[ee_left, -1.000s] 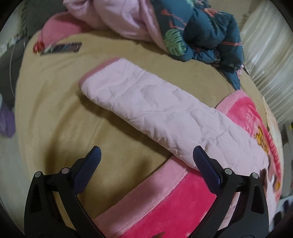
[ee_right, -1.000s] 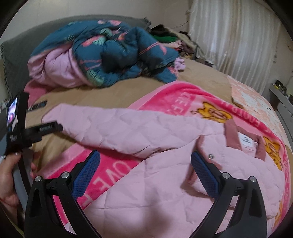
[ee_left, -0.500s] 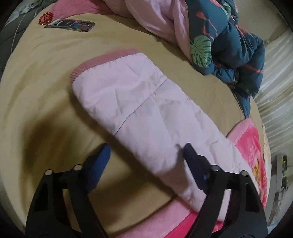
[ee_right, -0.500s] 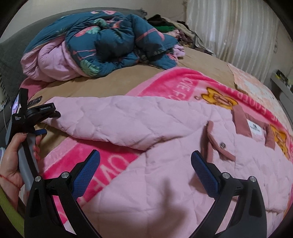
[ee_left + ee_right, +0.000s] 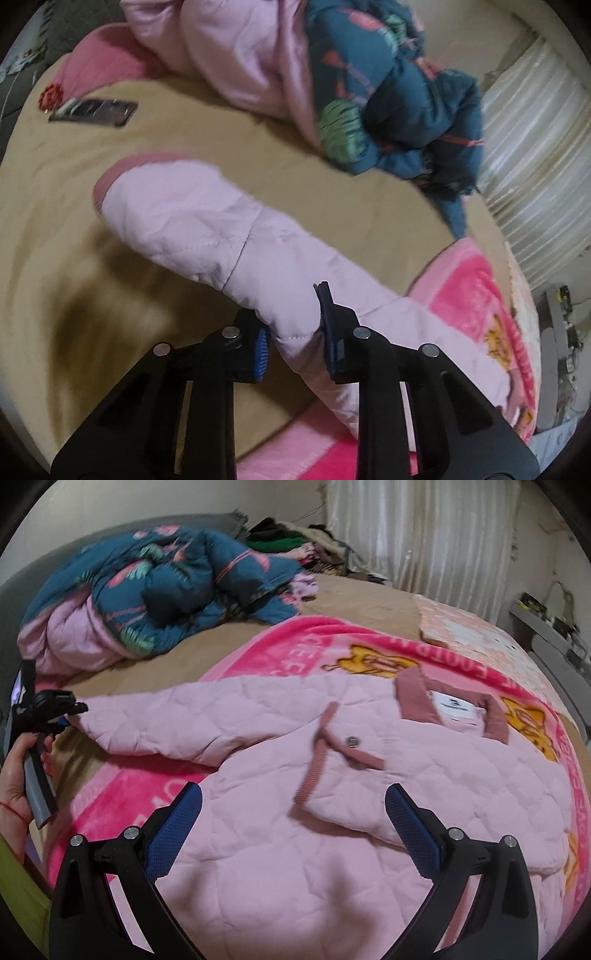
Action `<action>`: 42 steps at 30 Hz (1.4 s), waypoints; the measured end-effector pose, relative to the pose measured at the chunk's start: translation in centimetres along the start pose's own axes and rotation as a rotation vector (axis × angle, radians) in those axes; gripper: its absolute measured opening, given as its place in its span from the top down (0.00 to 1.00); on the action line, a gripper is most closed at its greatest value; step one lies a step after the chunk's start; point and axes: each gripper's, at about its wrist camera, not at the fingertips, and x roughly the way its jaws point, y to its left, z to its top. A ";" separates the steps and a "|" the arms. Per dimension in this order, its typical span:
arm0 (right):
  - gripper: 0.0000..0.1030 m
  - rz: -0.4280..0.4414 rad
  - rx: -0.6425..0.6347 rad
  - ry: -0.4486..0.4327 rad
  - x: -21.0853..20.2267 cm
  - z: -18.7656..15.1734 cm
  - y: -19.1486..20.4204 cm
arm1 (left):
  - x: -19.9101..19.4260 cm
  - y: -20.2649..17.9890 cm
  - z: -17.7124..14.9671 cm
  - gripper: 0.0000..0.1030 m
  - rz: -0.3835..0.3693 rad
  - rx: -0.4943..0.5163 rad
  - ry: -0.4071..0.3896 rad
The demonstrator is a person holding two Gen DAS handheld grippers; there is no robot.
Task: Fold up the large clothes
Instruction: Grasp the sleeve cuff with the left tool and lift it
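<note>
A pale pink quilted jacket lies spread on a bright pink blanket on the bed. Its sleeve stretches out to the left over the tan sheet, with a darker pink cuff at its end. My left gripper is shut on the sleeve partway along it. It also shows at the far left of the right wrist view, at the sleeve's end. My right gripper is open and empty, hovering over the jacket's front, below the collar.
A bunched teal and pink duvet lies at the head of the bed. A phone and a red hair tie lie on the tan sheet. Curtains and a side shelf stand beyond the bed.
My left gripper moved onto the sleeve and closed on it. My right gripper stayed open and shifted slightly over the jacket's front.
</note>
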 end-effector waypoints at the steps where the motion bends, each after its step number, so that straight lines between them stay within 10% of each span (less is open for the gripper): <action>1: 0.04 -0.004 0.015 -0.005 -0.4 -0.1 -0.5 | -0.6 -0.3 0.1 0.86 -0.016 0.002 -0.008; 15: 0.04 -0.088 0.119 -0.050 -6.8 -1.9 -6.6 | -9.9 -7.7 -1.8 0.91 -0.196 0.200 -0.171; 42: 0.04 -0.089 0.335 -0.167 -16.0 -5.7 -16.7 | -20.5 -22.2 -7.5 0.92 -0.288 0.525 -0.248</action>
